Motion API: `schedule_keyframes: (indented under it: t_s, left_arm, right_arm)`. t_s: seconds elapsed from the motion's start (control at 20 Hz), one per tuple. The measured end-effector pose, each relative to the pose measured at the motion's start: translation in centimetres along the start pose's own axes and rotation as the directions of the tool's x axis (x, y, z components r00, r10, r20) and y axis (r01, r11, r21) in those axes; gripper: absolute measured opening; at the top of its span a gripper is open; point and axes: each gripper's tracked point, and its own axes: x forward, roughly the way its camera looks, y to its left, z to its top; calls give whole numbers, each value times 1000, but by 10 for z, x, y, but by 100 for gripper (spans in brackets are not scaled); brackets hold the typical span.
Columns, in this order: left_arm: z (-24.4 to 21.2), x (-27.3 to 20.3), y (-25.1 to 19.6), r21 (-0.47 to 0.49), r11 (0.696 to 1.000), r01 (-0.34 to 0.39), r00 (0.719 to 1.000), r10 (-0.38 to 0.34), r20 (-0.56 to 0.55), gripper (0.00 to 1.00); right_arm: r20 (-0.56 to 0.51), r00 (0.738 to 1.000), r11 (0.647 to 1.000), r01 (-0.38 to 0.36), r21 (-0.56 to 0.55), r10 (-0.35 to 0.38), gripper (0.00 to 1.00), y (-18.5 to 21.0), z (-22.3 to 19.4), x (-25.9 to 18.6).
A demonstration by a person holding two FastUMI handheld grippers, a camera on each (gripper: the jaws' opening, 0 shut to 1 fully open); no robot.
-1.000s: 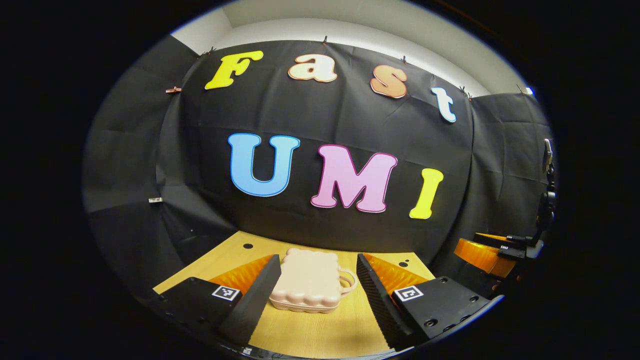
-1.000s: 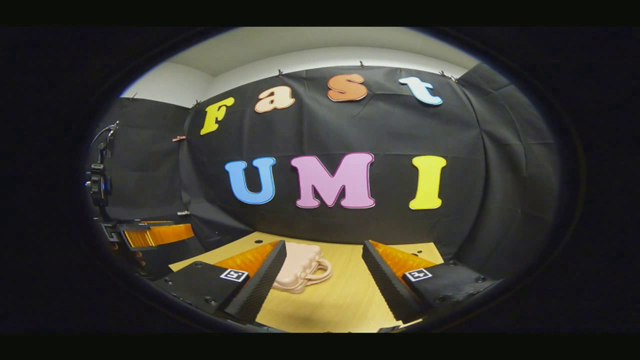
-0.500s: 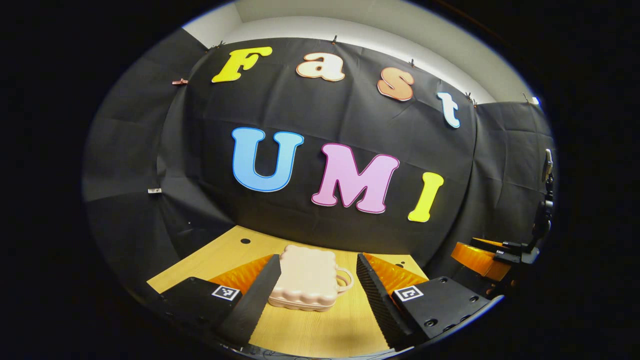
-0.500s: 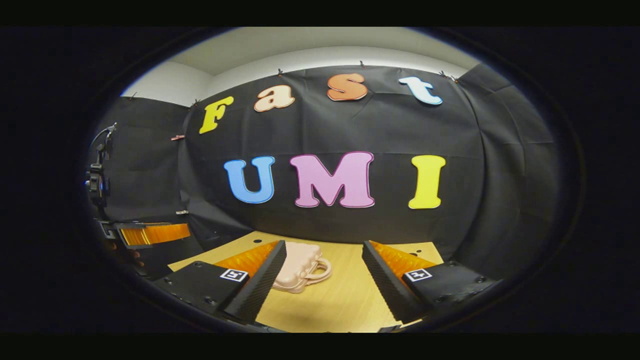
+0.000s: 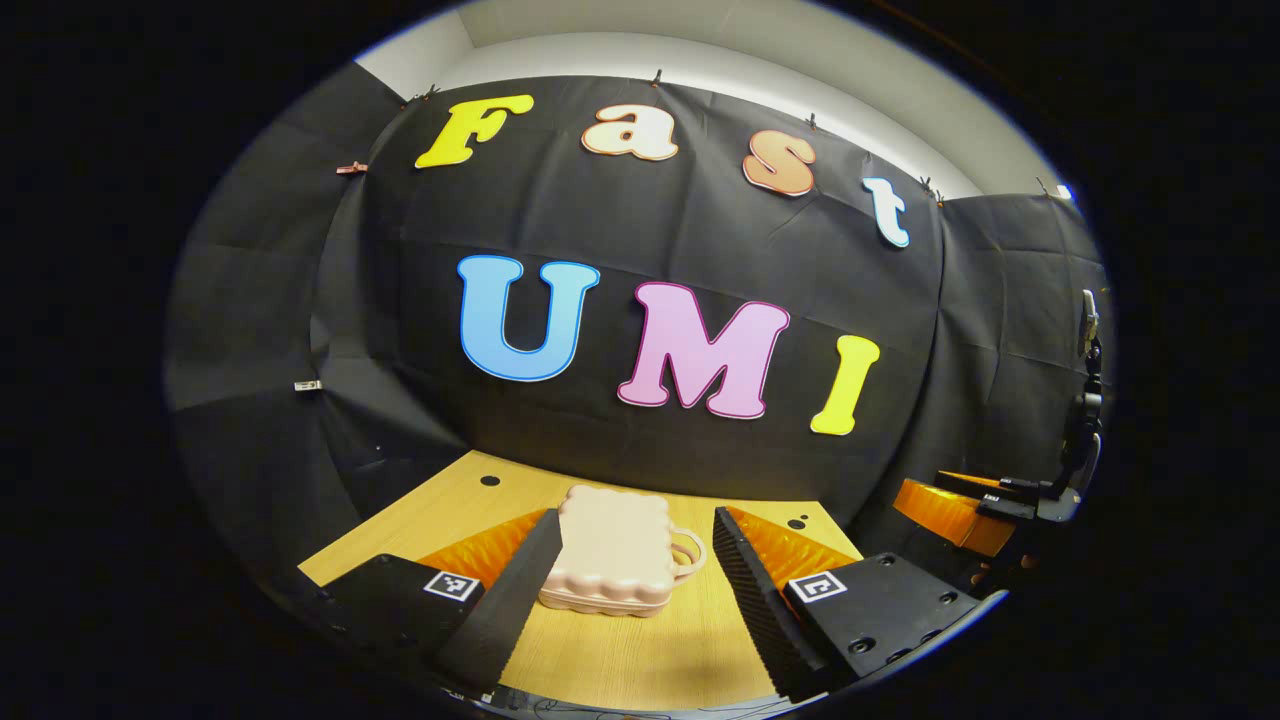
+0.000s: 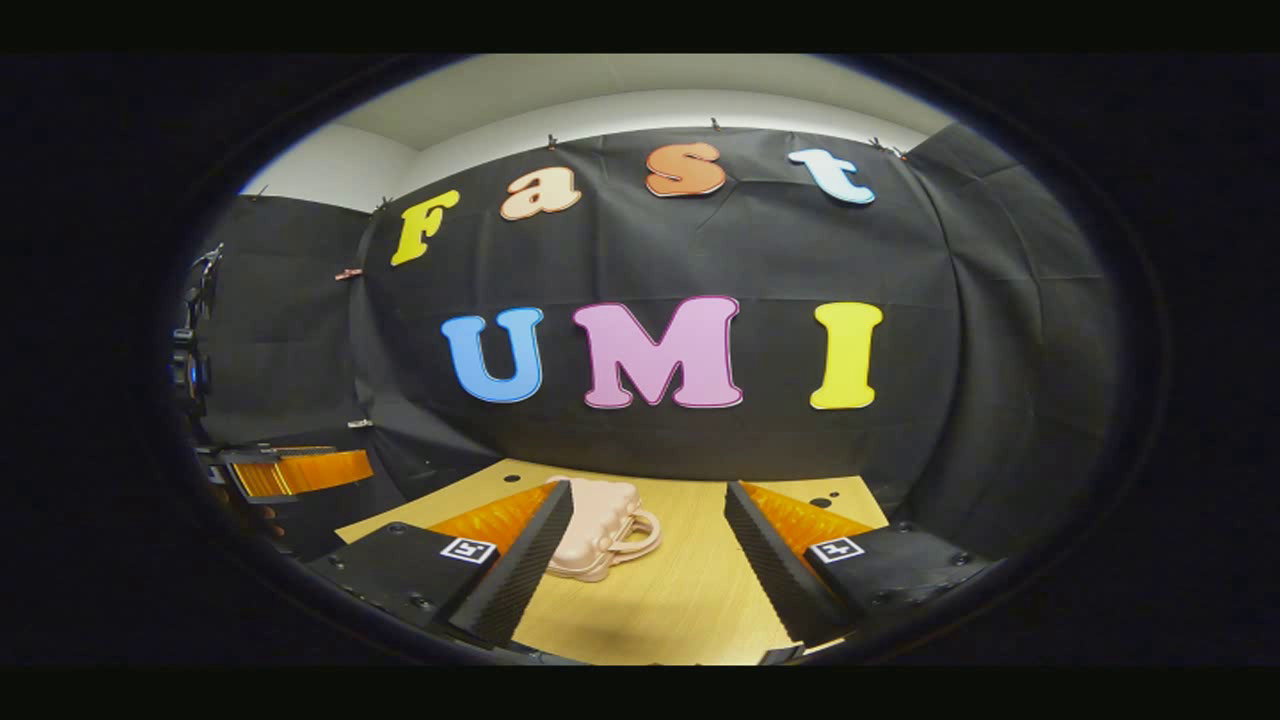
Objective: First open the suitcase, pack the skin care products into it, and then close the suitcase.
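Closed pink suitcase (image 5: 610,550) lying flat on a wooden desk (image 5: 640,650), near the far edge, handle (image 5: 688,553) pointing right in the left gripper view. Left gripper (image 5: 630,560) spread wide, empty, suitcase framed between its fingers beyond the tips. Right gripper (image 6: 645,545) likewise wide open, holding nothing, suitcase ahead-left.

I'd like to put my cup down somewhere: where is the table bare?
Bare wood lies on the table in front of the closed pink suitcase, and right of its handle toward the far corner. The left gripper frames the suitcase, so it is tighter there.
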Motion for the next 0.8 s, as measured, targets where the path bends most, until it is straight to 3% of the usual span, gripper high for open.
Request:
schedule_keyframes:
  t_s: [0.8]
  left_arm:
    - [-2,-8,4,-1,1000,18,1000,-18,8,96]
  right_arm:
    - [30,998,999,47,-14,-46,97,-7,4,-7]
